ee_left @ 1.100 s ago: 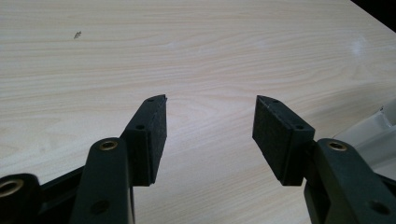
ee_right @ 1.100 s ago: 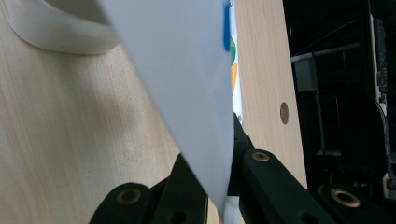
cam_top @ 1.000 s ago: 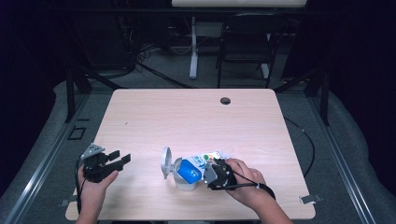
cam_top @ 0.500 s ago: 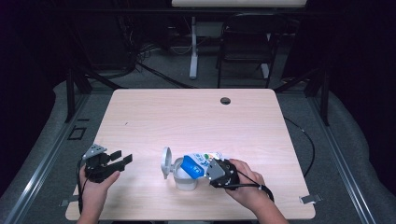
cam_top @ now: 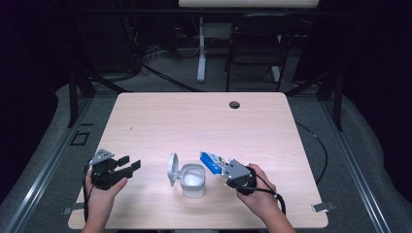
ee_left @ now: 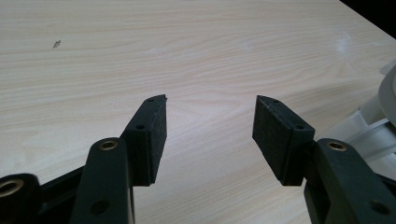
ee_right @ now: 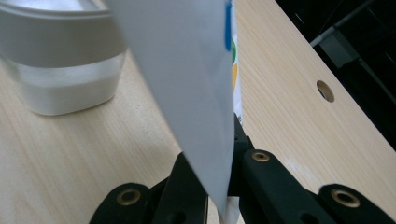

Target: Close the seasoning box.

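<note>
1. High view shows my right gripper [cam_top: 224, 170] clamped on a small packet [cam_top: 214, 161], blue and white with coloured print, held just right of the container [cam_top: 193, 180] near the table's front edge
2. Right gripper view shows the packet [ee_right: 187, 88] as a flat, plain white sheet pinched between the jaws
3. I see the container [ee_right: 60, 60] is translucent plastic, squarish with rounded corners, with white powder in its lower part; its hinged lid [cam_top: 172, 168] stands open at the left
4. My left gripper [cam_top: 127, 165] is wide apart, holding nothing, over the pale wood-grain table [cam_top: 204, 121]
</note>
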`<state>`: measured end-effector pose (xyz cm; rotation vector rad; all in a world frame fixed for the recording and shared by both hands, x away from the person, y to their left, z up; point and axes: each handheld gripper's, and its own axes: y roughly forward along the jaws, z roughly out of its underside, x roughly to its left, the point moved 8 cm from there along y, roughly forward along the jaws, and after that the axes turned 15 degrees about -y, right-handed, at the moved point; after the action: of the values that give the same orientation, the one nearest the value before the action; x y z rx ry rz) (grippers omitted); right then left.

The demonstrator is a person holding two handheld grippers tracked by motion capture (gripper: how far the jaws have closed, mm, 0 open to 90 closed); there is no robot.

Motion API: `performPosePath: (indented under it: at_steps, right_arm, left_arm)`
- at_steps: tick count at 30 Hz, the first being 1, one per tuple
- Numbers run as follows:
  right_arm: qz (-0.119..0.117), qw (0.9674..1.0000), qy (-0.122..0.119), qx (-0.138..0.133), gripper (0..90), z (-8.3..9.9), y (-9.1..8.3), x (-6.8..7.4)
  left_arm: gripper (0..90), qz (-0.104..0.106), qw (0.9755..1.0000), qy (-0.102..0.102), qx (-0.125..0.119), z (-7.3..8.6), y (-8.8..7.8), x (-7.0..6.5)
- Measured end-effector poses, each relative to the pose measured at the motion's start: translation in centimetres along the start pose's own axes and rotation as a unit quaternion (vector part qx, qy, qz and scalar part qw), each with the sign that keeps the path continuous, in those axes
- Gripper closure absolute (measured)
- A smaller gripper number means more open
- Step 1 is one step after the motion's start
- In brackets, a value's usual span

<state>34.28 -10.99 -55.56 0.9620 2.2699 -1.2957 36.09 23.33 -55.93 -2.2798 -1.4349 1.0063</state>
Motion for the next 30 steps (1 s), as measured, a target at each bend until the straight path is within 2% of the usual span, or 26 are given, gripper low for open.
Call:
performPosePath:
  at_steps: [1, 2, 3, 5, 6, 7, 10, 16, 24, 30]
  right_arm:
    - [0.000, 1.0000, 0.000, 0.000, 90.0, 0.0, 0.0, 0.0]
    - [-0.003, 0.9997, 0.022, -0.006, 90.0, 0.3, 0.1, -0.3]
    - [-0.004, 0.9994, 0.032, -0.009, 90.0, 0.4, 0.2, -0.4]
    - [-0.006, 0.9991, 0.040, -0.010, 90.0, 0.5, 0.3, -0.5]
    - [-0.016, 0.9979, 0.060, -0.018, 90.0, 0.8, 0.5, -0.6]
    - [-0.016, 0.9979, 0.060, -0.018, 90.0, 0.8, 0.5, -0.6]
    - [-0.016, 0.9963, 0.082, -0.019, 90.0, 1.3, 0.9, -0.8]
    - [-0.009, 0.9947, 0.101, -0.016, 90.0, 2.0, 1.2, -1.0]
    - [-0.017, 0.9901, 0.137, -0.027, 90.0, 2.4, 1.6, -1.2]
    - [-0.006, 0.9878, 0.154, -0.025, 90.0, 2.9, 2.1, -1.3]
  left_arm:
    - [45.3, 0.000, 1.0000, 0.000, 0.000, 0.0, 0.0, 0.0]
    - [45.3, 0.001, 1.0000, 0.003, 0.000, -0.1, -0.1, -0.1]
    - [45.3, 0.002, 1.0000, 0.002, -0.002, -0.2, -0.1, -0.2]
    - [45.3, 0.003, 1.0000, 0.005, -0.004, -0.2, -0.2, -0.3]
    - [45.3, 0.005, 1.0000, 0.007, -0.004, -0.3, -0.2, -0.5]
    - [45.3, 0.005, 1.0000, 0.007, -0.004, -0.3, -0.2, -0.5]
    - [45.4, 0.007, 0.9998, 0.015, -0.004, -0.3, -0.2, -1.0]
    - [45.4, 0.010, 0.9997, 0.021, -0.001, -0.2, -0.1, -1.4]
    - [45.5, 0.012, 0.9996, 0.025, 0.001, 0.0, 0.1, -1.8]
    - [45.5, 0.013, 0.9995, 0.029, 0.005, 0.2, 0.3, -2.0]
